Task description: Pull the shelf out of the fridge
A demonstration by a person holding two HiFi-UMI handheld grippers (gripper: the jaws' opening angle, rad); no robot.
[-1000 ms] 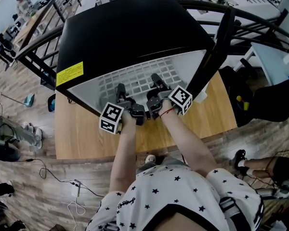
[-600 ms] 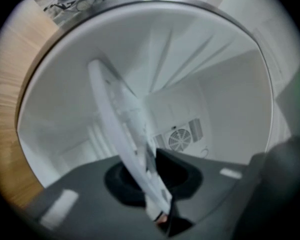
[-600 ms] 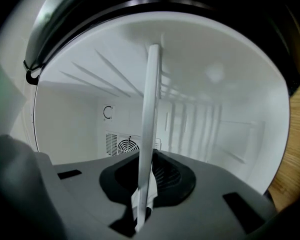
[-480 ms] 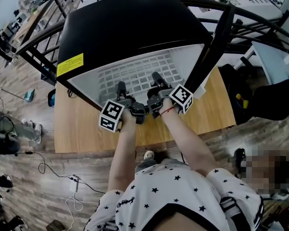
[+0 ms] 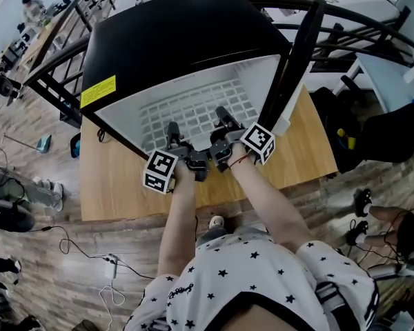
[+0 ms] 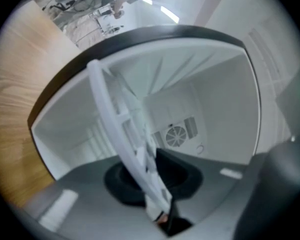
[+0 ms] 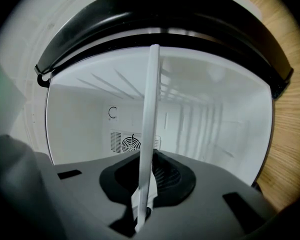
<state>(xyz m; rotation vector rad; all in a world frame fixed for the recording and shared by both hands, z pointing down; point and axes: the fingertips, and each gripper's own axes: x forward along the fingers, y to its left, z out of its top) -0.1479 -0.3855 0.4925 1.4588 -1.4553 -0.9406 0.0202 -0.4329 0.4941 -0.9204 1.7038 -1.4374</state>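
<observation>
Two pinches going on: the left gripper (image 5: 172,129) is clamped on the near rim of the white plastic shelf (image 5: 193,105) at its 7 o'clock, and the right gripper (image 5: 223,116) at 5 o'clock. Shelf's a flat lattice of square holes, lying in the mouth of the glossy black fridge (image 5: 179,40). The inside is smooth white, with a round fan grille (image 7: 130,144) on the back wall. Fridge sits on a pale wood-grain table (image 5: 110,185).

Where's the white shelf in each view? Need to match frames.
Head view: shelf, white grid at centre, inside the fridge.
Left gripper view: edge-on white bar, slanting from upper left to bottom centre.
Right gripper view: edge-on, near-vertical white bar at centre.
Shared landmark: the fridge's black shell.
</observation>
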